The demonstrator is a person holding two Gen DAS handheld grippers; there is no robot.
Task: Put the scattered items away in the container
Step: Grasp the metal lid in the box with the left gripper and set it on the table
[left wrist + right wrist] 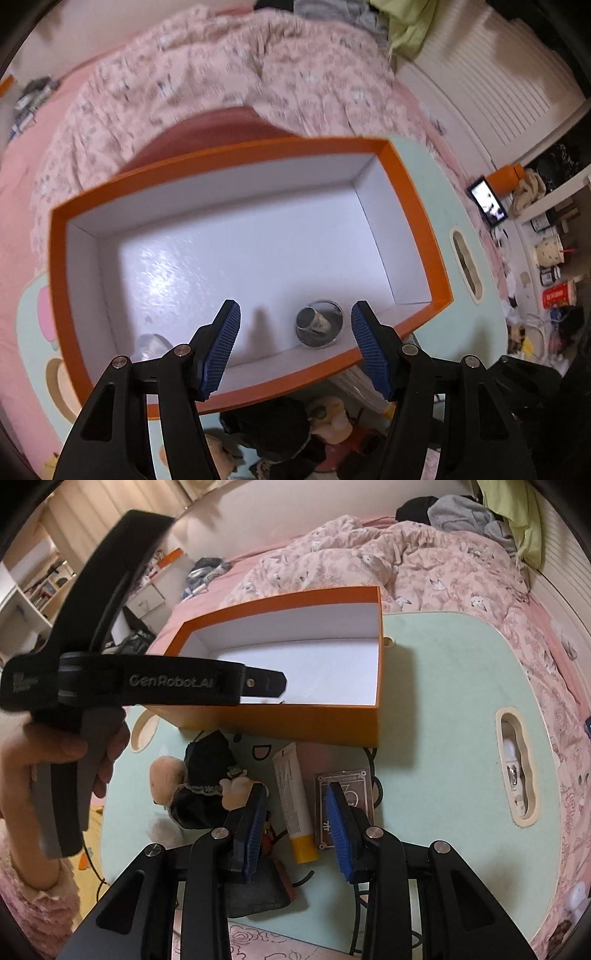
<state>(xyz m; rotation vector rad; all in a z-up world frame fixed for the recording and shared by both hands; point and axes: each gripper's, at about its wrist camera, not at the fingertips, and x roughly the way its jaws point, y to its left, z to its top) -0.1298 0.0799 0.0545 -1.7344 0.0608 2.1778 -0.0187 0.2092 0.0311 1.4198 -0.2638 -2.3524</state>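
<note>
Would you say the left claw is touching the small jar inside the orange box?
Apart. In the left wrist view the left claw is open, and the small jar lies on the box floor between its fingers, with white floor showing either side.

Left wrist view looks closely down into the orange box [406, 206]; right's farther view shares it.

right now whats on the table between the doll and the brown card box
A white tube with a yellow cap lies between the doll and the card box, in front of the orange box. The right wrist view shows it.
</note>
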